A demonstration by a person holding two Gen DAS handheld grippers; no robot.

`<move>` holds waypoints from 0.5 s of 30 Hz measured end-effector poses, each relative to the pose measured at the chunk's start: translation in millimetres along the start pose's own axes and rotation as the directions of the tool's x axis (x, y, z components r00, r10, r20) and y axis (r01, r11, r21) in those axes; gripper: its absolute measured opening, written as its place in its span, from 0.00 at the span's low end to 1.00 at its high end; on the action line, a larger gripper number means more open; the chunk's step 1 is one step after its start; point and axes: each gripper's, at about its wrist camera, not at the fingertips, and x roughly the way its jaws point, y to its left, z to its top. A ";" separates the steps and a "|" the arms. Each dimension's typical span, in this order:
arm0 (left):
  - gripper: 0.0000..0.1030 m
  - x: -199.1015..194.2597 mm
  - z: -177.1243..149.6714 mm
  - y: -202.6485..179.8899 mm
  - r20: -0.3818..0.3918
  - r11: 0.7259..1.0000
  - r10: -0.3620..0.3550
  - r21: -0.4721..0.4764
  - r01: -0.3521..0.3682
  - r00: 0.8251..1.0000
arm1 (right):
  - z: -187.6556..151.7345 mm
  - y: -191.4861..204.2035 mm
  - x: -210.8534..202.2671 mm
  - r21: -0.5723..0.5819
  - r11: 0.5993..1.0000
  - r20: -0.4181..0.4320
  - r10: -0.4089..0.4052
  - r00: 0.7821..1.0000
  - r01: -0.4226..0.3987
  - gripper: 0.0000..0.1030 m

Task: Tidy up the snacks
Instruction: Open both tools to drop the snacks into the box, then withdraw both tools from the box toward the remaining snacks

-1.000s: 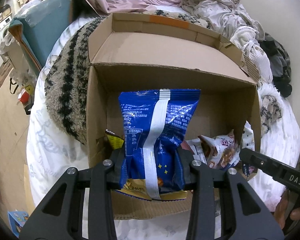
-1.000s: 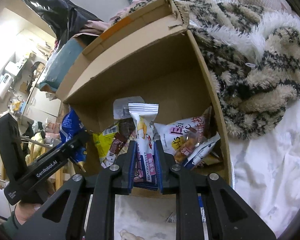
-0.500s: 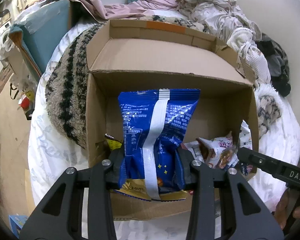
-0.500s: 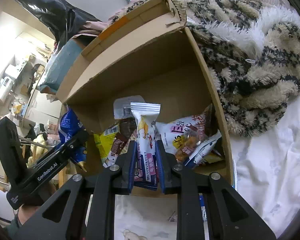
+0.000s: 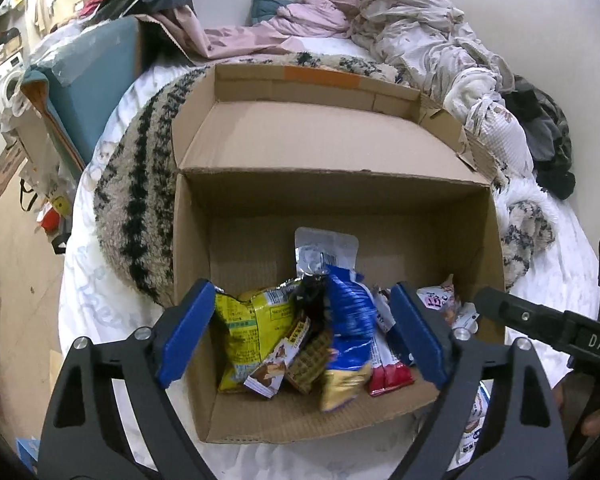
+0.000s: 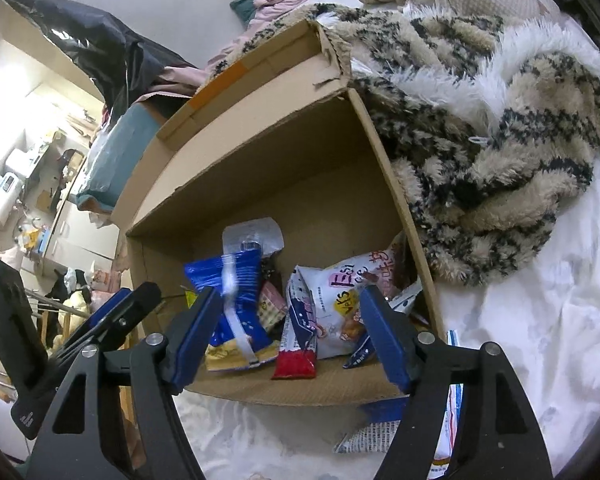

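Both tools have let go! Half a second ago the left tool was pinching the blue snack bag upright above the cardboard box, and the right tool was clamped on the slim white-and-red snack stick. Now both stand spread wide with nothing between their blue pads, hanging just over the box's near rim.

The blue bag lies inside the box among the other packets, crumpled, its long axis running from the near wall toward the far wall, gold end nearest the tools, white seam strip facing up in the right wrist view. The stick has landed just right of it, also lengthwise, red end toward the near wall, white end leaning up against the white pouch at the box's right side.

Left of the blue bag sit a yellow-green bag and a small brown-and-white chocolate bar, tilted. Behind them a silver-topped packet stands against the box floor, header pointing to the far wall.

Writing: the white pouch carries pink Korean lettering, partly hidden, too warped to read. "DAS" shows on the right tool's arm in the left wrist view. The box rests on the bed, touching the striped fuzzy blanket at its right wall.
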 end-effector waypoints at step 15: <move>0.84 -29.8 -10.1 13.1 0.066 0.999 0.033 -0.016 -0.032 0.997 | -3.2 -1.9 -10.5 0.003 0.999 0.009 -0.037 0.999 0.037 0.73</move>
